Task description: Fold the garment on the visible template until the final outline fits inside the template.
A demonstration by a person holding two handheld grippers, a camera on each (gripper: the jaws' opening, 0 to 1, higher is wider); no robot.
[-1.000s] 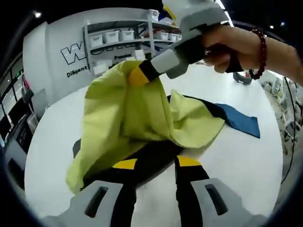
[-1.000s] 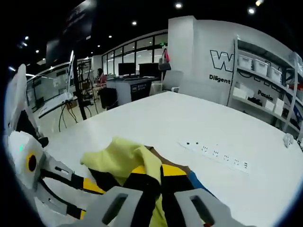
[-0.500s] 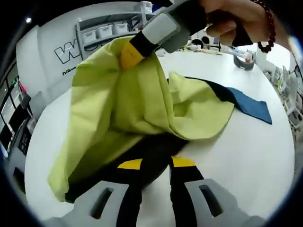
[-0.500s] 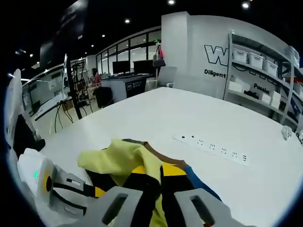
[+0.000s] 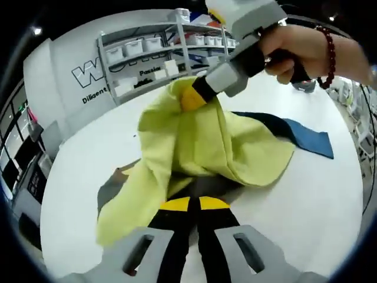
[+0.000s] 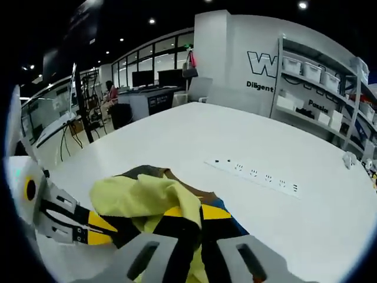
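Pinching yellow-green garment (image 5: pixel 200 147) in both clenched jaws, right gripper (image 5: pixel 194 97) lifted, left gripper (image 5: pixel 188 204) low

Both tools (image 5: pixel 194 203) (image 6: pixel 200 213) pinched closed, right raised.

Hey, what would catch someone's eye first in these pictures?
The yellow-green garment, lifted off the white table, pinched by both grippers: the right gripper near the top of the left gripper view, the left gripper low at the hem. A blue piece lies behind.
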